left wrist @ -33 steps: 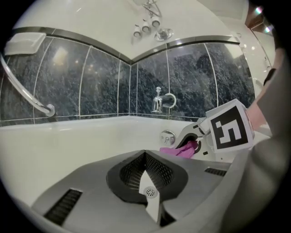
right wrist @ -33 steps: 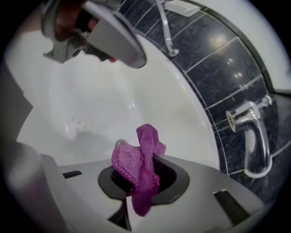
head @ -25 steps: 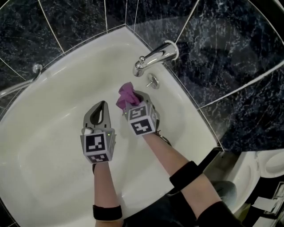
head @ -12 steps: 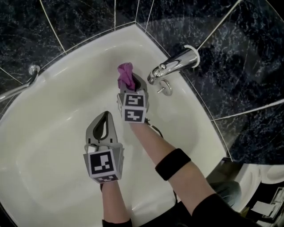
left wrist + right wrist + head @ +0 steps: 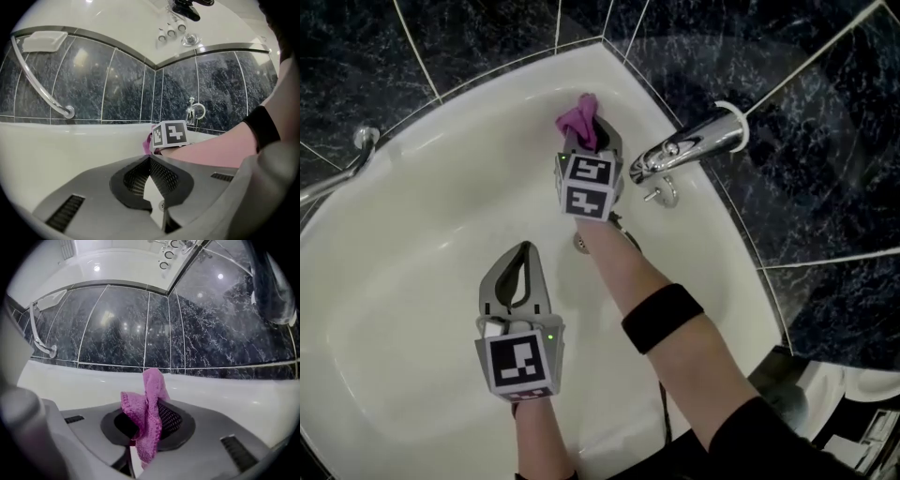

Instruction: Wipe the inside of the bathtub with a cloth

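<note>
The white bathtub [image 5: 422,234] fills the head view. My right gripper [image 5: 586,142] reaches toward the tub's far corner, shut on a purple cloth [image 5: 579,118] that sticks up past its tips, against or just off the tub's far wall. In the right gripper view the cloth [image 5: 143,420] hangs bunched between the jaws [image 5: 151,404]. My left gripper [image 5: 523,249] hovers lower over the tub floor, its tips together with nothing held. In the left gripper view its jaws [image 5: 150,159] point at the right gripper's marker cube [image 5: 169,134] and the cloth [image 5: 146,144].
A chrome faucet [image 5: 689,145] juts over the tub's right rim, with a small knob [image 5: 661,195] below it. The drain [image 5: 580,242] lies under my right forearm. A chrome grab bar [image 5: 337,178] runs along the dark marbled tile wall at left. A toilet [image 5: 853,394] stands at the lower right.
My right gripper has carried the cloth from beside the faucet farther up toward the tub's far corner. The left gripper has dropped back toward the near side of the view.
</note>
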Demonstrator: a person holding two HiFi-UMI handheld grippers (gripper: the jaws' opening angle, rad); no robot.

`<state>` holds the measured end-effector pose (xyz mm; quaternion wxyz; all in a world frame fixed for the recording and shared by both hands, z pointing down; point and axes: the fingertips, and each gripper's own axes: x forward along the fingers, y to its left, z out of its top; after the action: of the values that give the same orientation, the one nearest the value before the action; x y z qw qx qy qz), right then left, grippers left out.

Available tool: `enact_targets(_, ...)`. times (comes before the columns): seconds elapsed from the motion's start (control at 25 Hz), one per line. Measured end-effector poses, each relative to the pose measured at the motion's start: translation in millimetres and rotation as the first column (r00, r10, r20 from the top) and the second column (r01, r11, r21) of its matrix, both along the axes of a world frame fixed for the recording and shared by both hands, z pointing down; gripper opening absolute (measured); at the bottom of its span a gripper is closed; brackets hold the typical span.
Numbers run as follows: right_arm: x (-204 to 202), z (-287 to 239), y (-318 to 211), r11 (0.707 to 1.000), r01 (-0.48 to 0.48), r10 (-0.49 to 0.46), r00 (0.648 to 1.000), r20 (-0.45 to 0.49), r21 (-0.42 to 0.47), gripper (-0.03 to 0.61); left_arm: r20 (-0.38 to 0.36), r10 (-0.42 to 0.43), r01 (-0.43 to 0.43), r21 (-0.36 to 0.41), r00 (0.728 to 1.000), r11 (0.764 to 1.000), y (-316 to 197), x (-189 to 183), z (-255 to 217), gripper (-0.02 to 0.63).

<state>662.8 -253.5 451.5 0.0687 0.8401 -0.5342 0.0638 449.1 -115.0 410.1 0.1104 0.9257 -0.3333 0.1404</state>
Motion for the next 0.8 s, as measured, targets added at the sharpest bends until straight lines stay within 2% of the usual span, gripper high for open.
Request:
enact_targets(0.12, 14, 11, -9, 0.999, 0.011, -0.013, 0.999, -0.042, -0.050, 0.091, 0.013, 0.011, -0.011, -0.003, 1.000, 1.000, 3, 2, 2, 0.000)
enact_targets(0.28, 17, 23, -19, 0.992, 0.064, -0.076, 0.991, -0.106, -0.110, 0.092, 0.024, 0.015, -0.015, -0.023, 1.000, 1.000, 6, 3, 6, 0.000)
enact_targets(0.44, 9, 40, -21, 0.987, 0.082, -0.091, 0.994, -0.060, -0.138, 0.091, 0.061, 0.026, -0.024, -0.033, 0.998, 0.999, 5, 2, 11, 0.000)
enact_targets(0.8, 1, 106, -15, 0.957, 0.119, -0.121, 0.993, 0.009, -0.265, 0.089, 0.055, 0.023, -0.023, -0.008, 0.998, 1.000, -1, 5, 9, 0.000)
